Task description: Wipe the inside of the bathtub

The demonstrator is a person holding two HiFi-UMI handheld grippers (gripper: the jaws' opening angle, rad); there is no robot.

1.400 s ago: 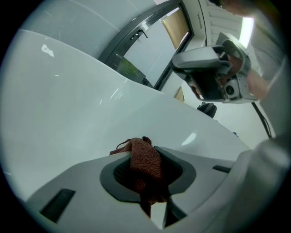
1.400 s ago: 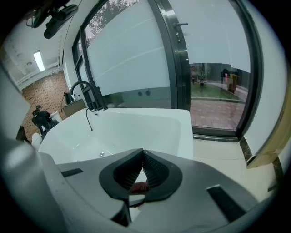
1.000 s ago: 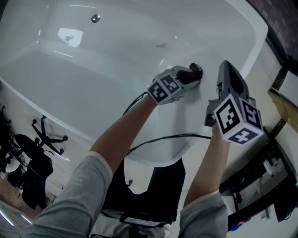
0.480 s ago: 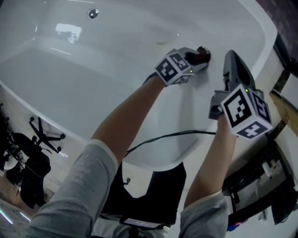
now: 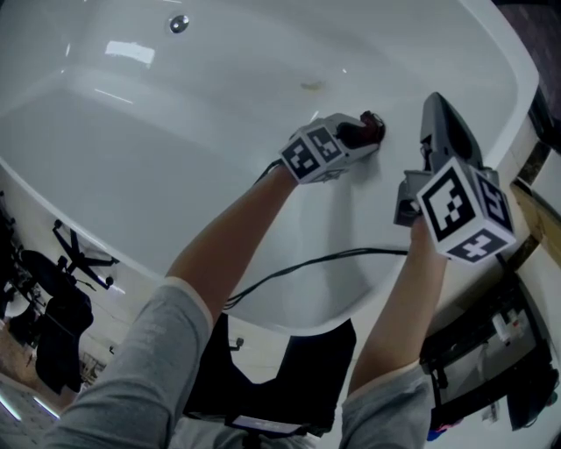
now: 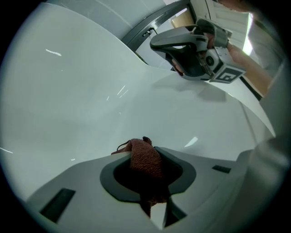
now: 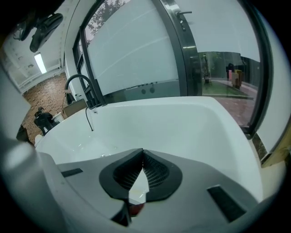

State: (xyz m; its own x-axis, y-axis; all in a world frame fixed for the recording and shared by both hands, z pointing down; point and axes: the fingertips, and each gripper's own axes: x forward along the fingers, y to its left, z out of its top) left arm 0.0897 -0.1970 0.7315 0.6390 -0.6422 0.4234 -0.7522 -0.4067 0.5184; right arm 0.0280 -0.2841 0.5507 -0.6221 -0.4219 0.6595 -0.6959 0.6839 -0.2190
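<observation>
The white bathtub [image 5: 175,131] fills the head view. My left gripper [image 5: 369,133] is shut on a dark reddish-brown cloth [image 5: 367,128] and presses it against the tub's sloping inner wall near the right end. In the left gripper view the cloth [image 6: 144,159] bulges out between the jaws of the left gripper [image 6: 142,149], against the smooth white wall [image 6: 91,91]. My right gripper [image 5: 436,110] hovers to the right of the cloth, above the wall near the rim, shut with nothing in it. It also shows as the right gripper [image 6: 157,44] and the right gripper [image 7: 142,157].
A round metal fitting [image 5: 179,24] sits on the far wall and a faint yellowish mark [image 5: 309,85] lies beyond the cloth. A black cable [image 5: 307,261] hangs between my arms. A black faucet [image 7: 84,88] stands at the tub's far end. A black office chair [image 5: 70,254] stands on the floor at left.
The left gripper slid the cloth up and to the right along the wall, then back down and left. The right gripper stayed almost still.
</observation>
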